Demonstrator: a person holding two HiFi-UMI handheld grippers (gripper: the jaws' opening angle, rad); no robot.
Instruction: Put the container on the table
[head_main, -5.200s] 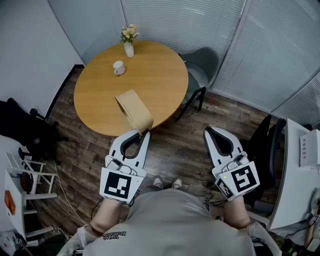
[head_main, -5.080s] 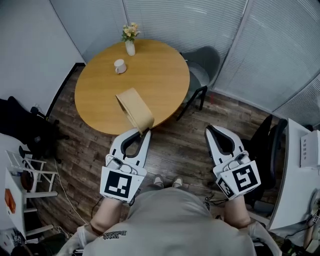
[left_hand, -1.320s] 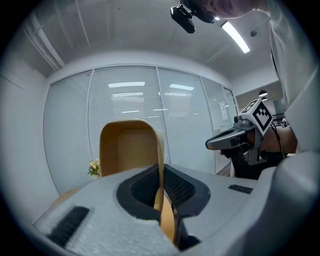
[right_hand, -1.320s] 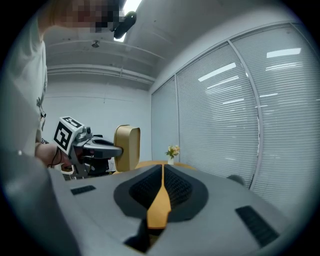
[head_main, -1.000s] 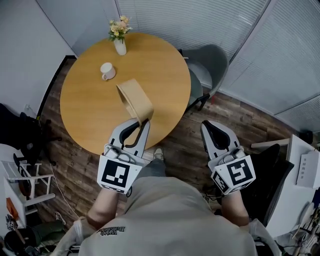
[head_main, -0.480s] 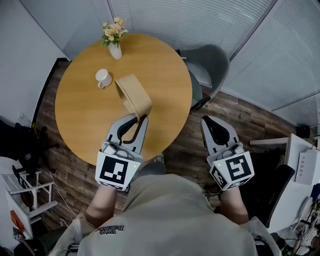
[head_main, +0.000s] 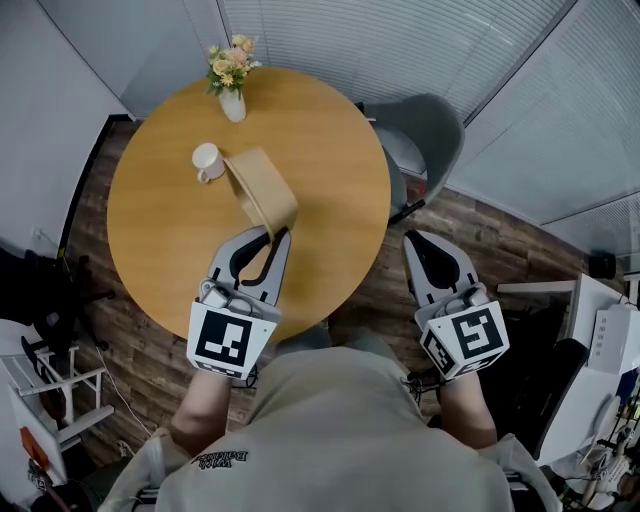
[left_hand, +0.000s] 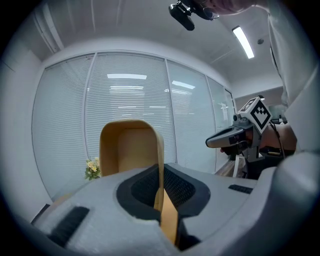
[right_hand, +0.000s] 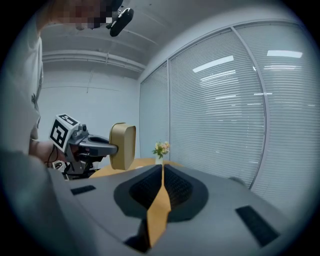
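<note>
closer than five seconds ago, the round table now reaches under the left gripper. the container has gone from over the near edge to well over the top.

head view: the container's far corner sits just beside the white mug. the vase of flowers stands well apart at the far edge. bare wood lies open to the right and near left of the container. a grey chair is against the far right edge. the right gripper hangs off the table's near right edge, over the floor.

left gripper view: the jaws are pinched on one thin wall of the container. it is a tan tub with rounded corners, tipped on its side with its mouth turned left. whether it touches the top cannot be told.

right gripper view: the jaws meet at their tips with nothing gripped. the container shows to the left, over the table.
</note>
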